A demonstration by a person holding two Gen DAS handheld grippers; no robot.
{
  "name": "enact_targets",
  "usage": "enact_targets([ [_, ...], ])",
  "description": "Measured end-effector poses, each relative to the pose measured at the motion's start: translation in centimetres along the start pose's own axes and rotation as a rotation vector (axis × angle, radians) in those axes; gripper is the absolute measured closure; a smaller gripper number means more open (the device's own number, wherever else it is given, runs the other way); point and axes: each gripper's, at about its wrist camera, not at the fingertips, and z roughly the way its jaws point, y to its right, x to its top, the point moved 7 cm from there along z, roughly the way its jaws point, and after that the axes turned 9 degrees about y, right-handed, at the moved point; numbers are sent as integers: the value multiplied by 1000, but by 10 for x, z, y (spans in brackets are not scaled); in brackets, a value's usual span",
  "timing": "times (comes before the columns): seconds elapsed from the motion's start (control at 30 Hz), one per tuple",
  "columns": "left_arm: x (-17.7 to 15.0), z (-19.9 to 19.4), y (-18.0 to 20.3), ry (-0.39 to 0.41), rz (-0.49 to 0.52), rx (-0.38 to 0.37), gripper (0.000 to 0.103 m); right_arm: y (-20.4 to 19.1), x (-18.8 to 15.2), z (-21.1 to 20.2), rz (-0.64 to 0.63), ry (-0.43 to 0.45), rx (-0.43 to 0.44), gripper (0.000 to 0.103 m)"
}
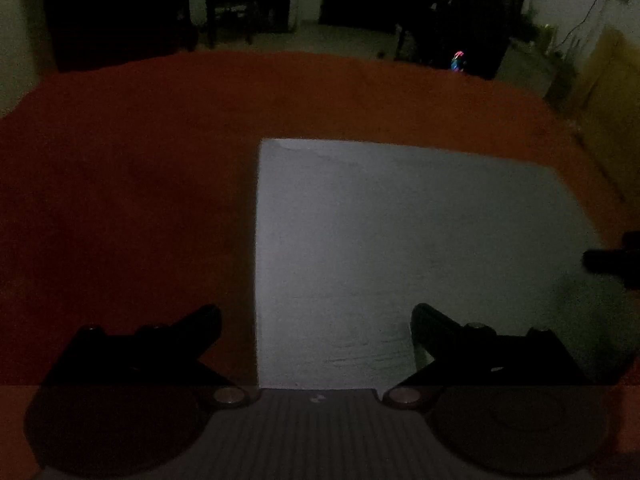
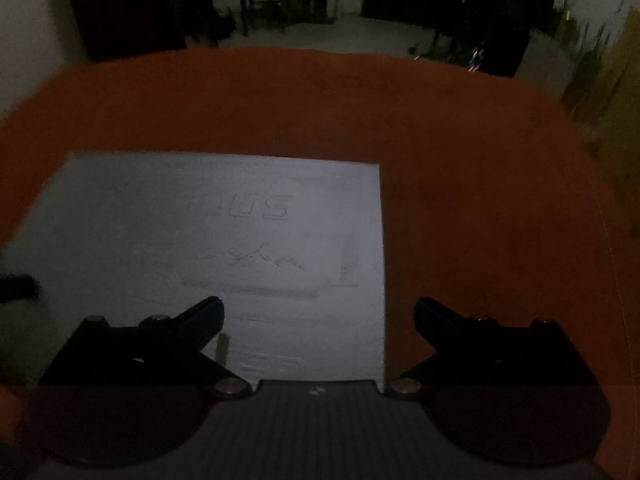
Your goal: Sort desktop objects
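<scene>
A red-orange cloth (image 1: 120,160) covers the table and fills the middle of both dim views. On it lies a flat white sheet (image 2: 224,232), lower right in the left wrist view and lower left in the right wrist view, with faint marks on it. The left gripper (image 1: 316,316) and right gripper (image 2: 319,310) hang over it at bottom centre, fingers spread wide, holding nothing.

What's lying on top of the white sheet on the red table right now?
Nothing rests on the white sheet; only faint printed markings show. Both hand-held grippers hover open above it. The red tablecloth surrounds it; whatever lies beneath the sheet is covered.
</scene>
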Motion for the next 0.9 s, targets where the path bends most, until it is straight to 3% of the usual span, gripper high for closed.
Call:
enact_targets([
  [0.1,2,3,2,-4,-11,-7,1,-5,-7,7,-49,-21,26,0],
  [0.3,5,7,1,22,-6,-21,0,7,-13,12,117,-70,107,0],
  [0.6,9,-5,12,-4,-35,-87,1,23,-7,-3,188,-98,146,0],
  [0.8,-3,-33,12,-4,-53,-134,1,26,-12,-24,146,-113,133,0],
  [0.9,-28,-26,12,-13,-26,-92,1,18,-22,-20,78,-120,104,0],
])
